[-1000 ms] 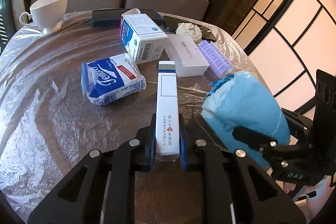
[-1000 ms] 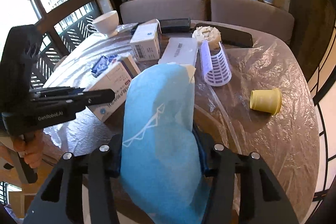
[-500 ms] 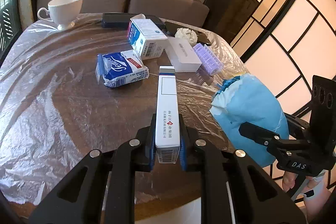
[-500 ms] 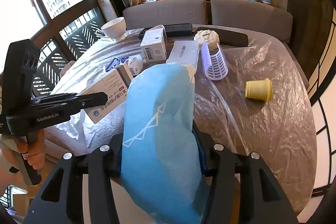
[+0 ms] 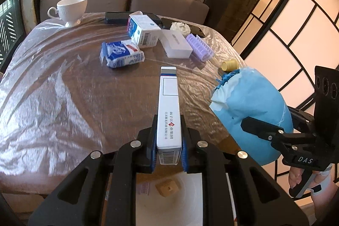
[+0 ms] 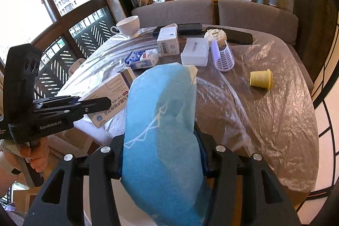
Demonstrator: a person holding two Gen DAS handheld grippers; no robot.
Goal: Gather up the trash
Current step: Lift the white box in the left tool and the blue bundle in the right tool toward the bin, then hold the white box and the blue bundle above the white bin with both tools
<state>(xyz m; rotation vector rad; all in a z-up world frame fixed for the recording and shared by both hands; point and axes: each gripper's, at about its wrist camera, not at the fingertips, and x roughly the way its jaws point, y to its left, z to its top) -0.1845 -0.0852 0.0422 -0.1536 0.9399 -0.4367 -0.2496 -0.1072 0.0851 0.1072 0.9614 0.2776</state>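
My left gripper (image 5: 168,154) is shut on a long white medicine box (image 5: 168,107), held level past the table's near edge; the box also shows in the right wrist view (image 6: 110,96). My right gripper (image 6: 162,160) is shut on a blue paper cup (image 6: 161,130), which also shows at the right of the left wrist view (image 5: 250,111). On the plastic-covered table (image 5: 63,88) lie a blue tissue pack (image 5: 121,53), a blue-and-white carton (image 5: 143,31), a white flat box (image 5: 174,46), a purple roller (image 5: 202,49), a yellow cap (image 6: 260,78) and a crumpled tissue (image 5: 180,27).
A white teacup (image 5: 71,9) stands at the table's far left. Dark flat devices (image 5: 116,15) lie along the far edge. A sofa (image 5: 165,1) runs behind the table. Below my left gripper a white surface (image 5: 190,200) holds a small tan piece (image 5: 168,189).
Both grippers have drawn back from the table with their loads. The table looks farther off, and its near edge and the white surface below have come into view.
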